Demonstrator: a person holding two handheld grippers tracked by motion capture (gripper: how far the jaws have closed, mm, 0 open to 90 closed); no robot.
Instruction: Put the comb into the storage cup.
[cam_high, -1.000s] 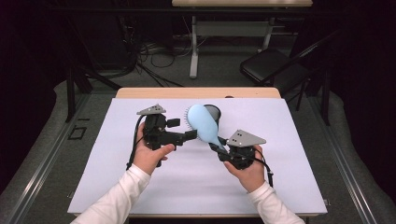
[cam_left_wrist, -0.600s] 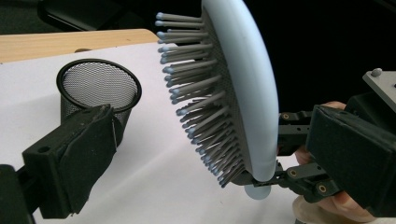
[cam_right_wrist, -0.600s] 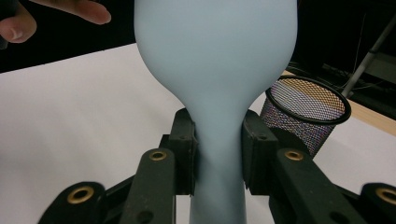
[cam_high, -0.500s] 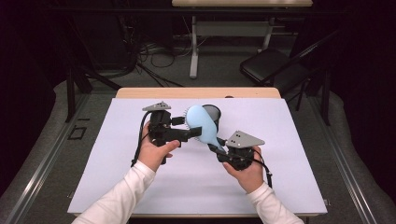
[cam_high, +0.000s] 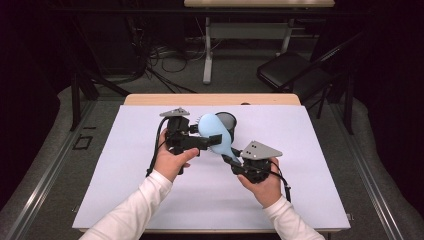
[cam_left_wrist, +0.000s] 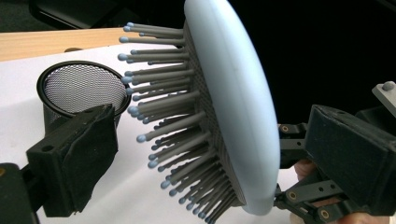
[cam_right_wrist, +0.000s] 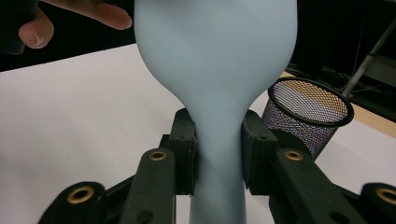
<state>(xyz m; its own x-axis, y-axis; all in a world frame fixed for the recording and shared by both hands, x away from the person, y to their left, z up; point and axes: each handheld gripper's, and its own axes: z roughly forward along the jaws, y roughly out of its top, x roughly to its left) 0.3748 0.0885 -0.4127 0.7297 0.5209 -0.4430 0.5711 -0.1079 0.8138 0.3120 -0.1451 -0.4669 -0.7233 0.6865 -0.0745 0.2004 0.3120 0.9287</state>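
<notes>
Fingers of the right gripper (cam_right_wrist: 218, 156) were clamped on the narrow handle of a light blue hairbrush (cam_right_wrist: 217, 70), one black pad pressed against each side, in the lower middle of the right gripper view. From the high view, the right gripper (cam_high: 229, 156) sat just right of centre and held the hairbrush (cam_high: 214, 131) tilted up toward the upper left, above the white desk (cam_high: 300, 200). The left gripper (cam_high: 212, 142) reached in from the left; its fingers (cam_left_wrist: 77, 158) stood apart with the brush head (cam_left_wrist: 233, 107) between them, bristles facing one pad without touching. A black mesh cup (cam_high: 227, 121) stood upright on the desk just behind the brush.
</notes>
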